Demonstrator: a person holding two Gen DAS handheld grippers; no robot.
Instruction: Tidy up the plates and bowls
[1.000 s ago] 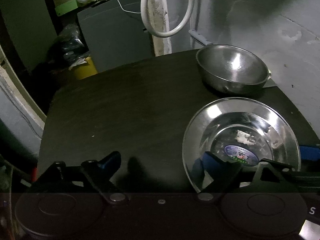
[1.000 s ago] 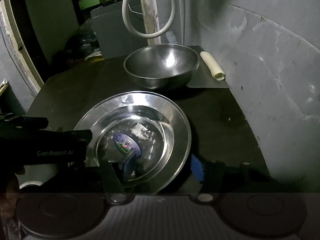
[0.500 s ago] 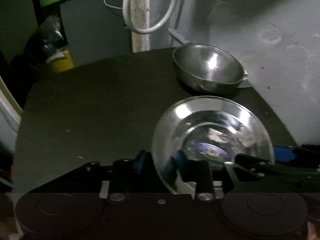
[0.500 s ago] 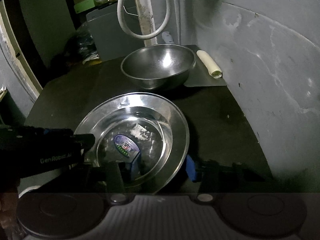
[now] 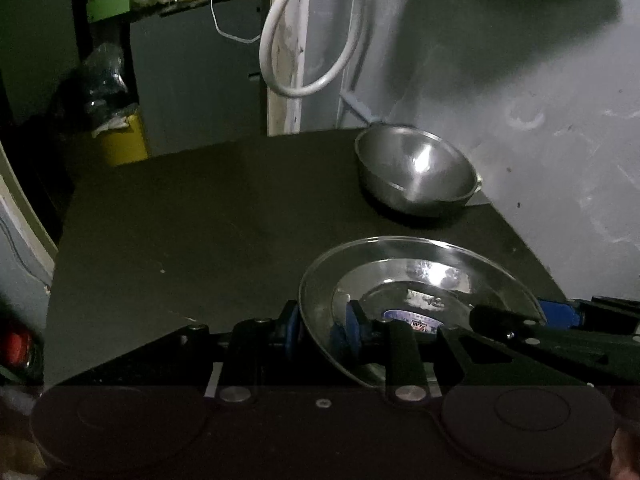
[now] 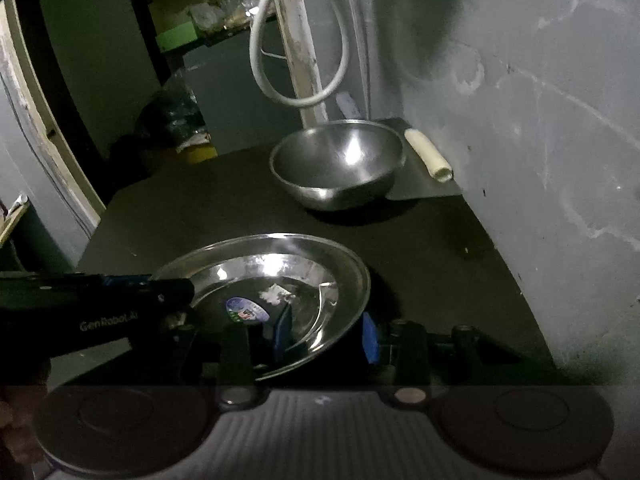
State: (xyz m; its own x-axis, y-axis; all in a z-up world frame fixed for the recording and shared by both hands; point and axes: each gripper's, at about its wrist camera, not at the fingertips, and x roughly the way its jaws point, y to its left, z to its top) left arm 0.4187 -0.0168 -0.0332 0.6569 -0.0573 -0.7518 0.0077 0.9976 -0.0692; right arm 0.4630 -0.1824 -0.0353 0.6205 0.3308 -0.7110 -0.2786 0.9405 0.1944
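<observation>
A steel plate (image 5: 420, 276) with a sticker in its middle is held a little above the dark table (image 5: 200, 220). My left gripper (image 5: 320, 328) is shut on its left rim. My right gripper (image 6: 326, 332) is shut on its right rim, and the plate (image 6: 280, 276) tilts slightly in that view. A deep steel bowl (image 5: 416, 168) stands at the far right of the table; it also shows in the right wrist view (image 6: 340, 160). The right gripper's body crosses the left wrist view at lower right.
A grey wall (image 6: 540, 120) bounds the table's right side. A pale roll (image 6: 428, 154) lies on a grey sheet next to the bowl. A white hose loop (image 5: 316, 32) hangs on a post behind the table. A yellow bin (image 5: 120, 140) stands beyond the far left edge.
My left gripper has closed onto the plate's left rim; it was open a second ago. The right gripper's fingers have narrowed on the right rim. The plate has lifted and tilted.
</observation>
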